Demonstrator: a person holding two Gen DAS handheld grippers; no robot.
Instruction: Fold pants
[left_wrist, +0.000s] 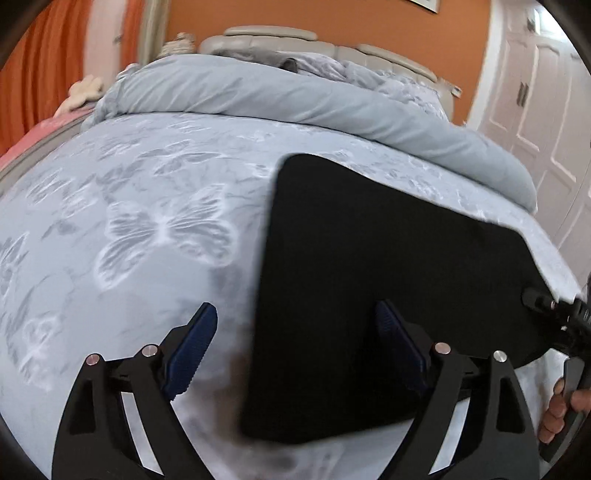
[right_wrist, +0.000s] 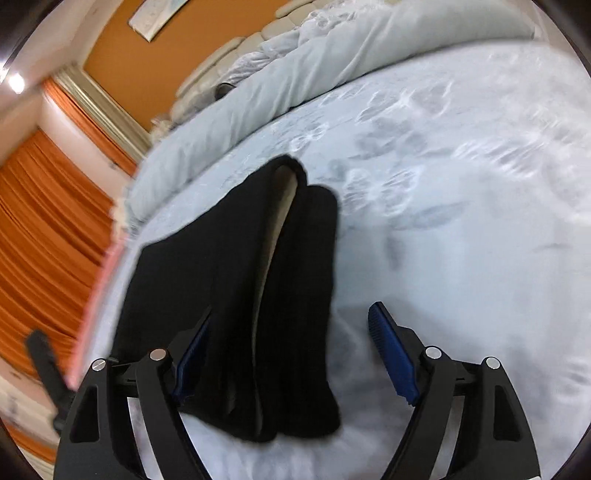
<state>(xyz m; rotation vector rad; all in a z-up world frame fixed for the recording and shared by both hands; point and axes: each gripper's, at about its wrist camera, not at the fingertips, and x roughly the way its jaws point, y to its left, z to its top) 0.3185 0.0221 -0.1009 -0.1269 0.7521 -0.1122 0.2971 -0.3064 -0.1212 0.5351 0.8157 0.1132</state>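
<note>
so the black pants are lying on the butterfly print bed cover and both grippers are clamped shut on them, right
Not quite. The black pants do lie on the butterfly print bed cover, but neither gripper is clamped on them: the left gripper and right gripper both stand open, as each wrist view shows.

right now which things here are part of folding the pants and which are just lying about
Part of the job:
- black pants, lying folded on the bed sheet
- left gripper, open
- right gripper, open, over the pants' edge

Just lying about:
- rolled-back duvet
- orange curtain
- white wardrobe doors
- padded headboard
</note>
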